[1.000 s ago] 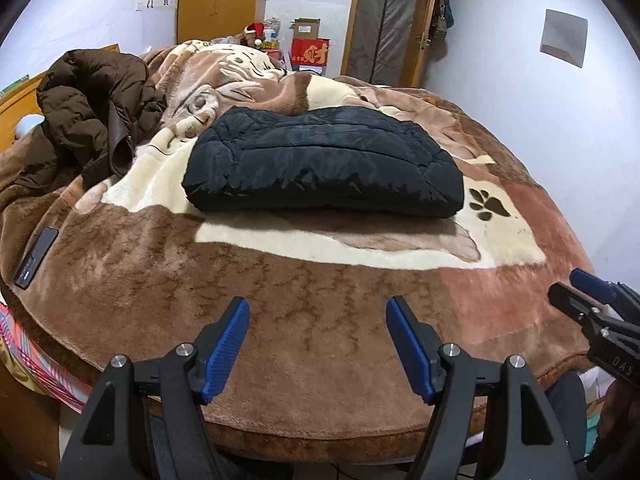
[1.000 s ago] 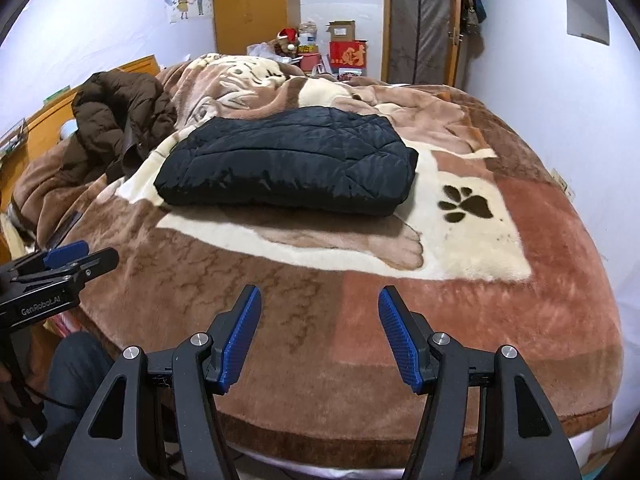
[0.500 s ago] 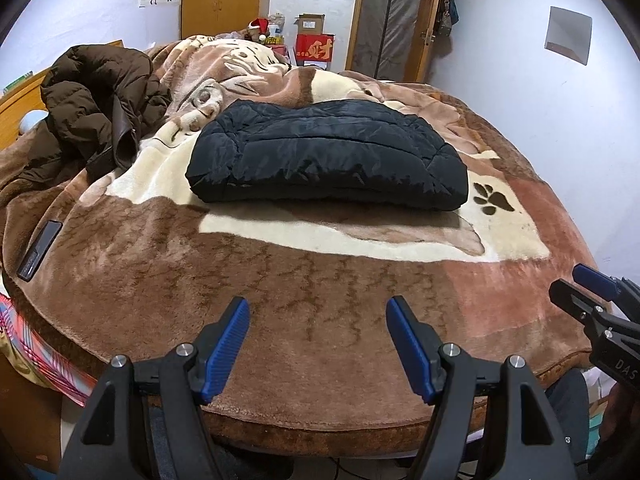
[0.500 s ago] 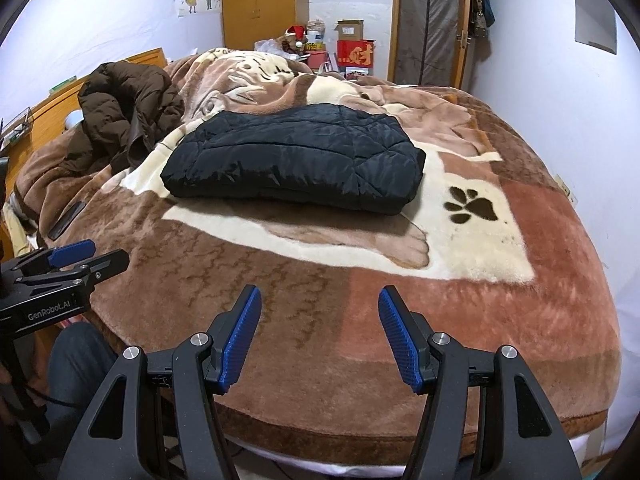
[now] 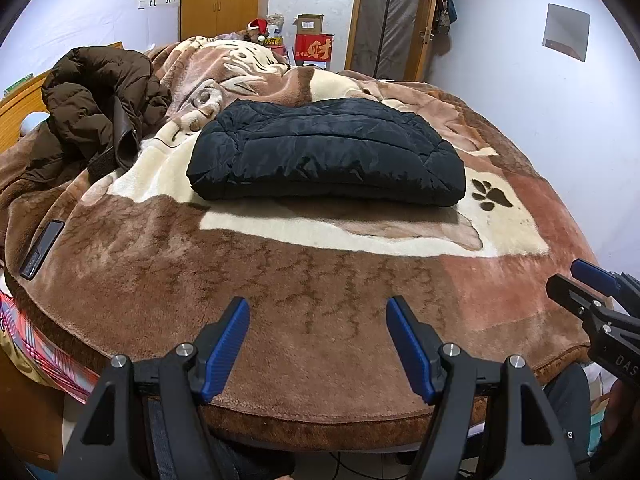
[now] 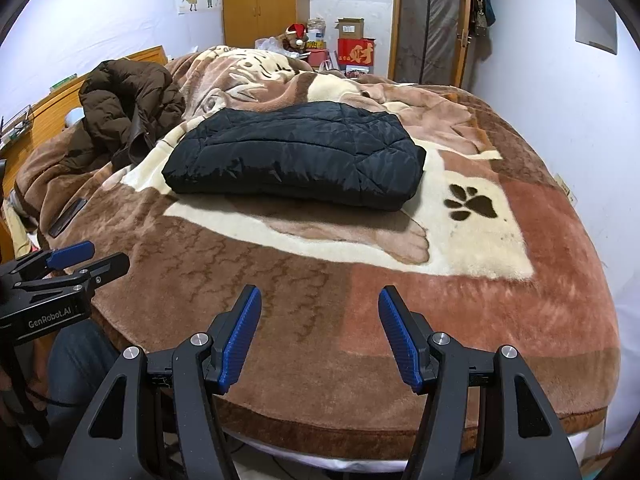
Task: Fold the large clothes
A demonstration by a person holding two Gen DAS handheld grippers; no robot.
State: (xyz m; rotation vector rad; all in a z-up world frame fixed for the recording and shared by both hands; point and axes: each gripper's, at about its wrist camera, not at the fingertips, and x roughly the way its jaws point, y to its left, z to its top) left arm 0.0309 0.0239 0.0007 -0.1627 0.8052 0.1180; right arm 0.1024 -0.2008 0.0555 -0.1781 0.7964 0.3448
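Both sets of jaws stand wide apart with nothing between them: the left gripper (image 5: 318, 314) and the right gripper (image 6: 320, 304) hang at the near edge of the bed, side by side, each showing at the margin of the other's view. Over the last second both cameras have drawn back a little and risen, so the blanket (image 5: 320, 288) fills less of the lower view and the far wall shows more, while the black padded jacket (image 5: 328, 156) has not shifted at all. It lies well apart from both grippers, in the middle of the bed, as a compact flat bundle, which I read as a fold finished and let go (no fabric trails toward either tool). The likely next piece is the brown puffer coat (image 5: 100, 108), heaped unfolded at the far left beside the black one. Counted: two grippers, two large garments, one folded and one not, one blanket, and one dark flat slab (image 5: 42, 249) lying near the left edge (a phone or remote, hard to tell).
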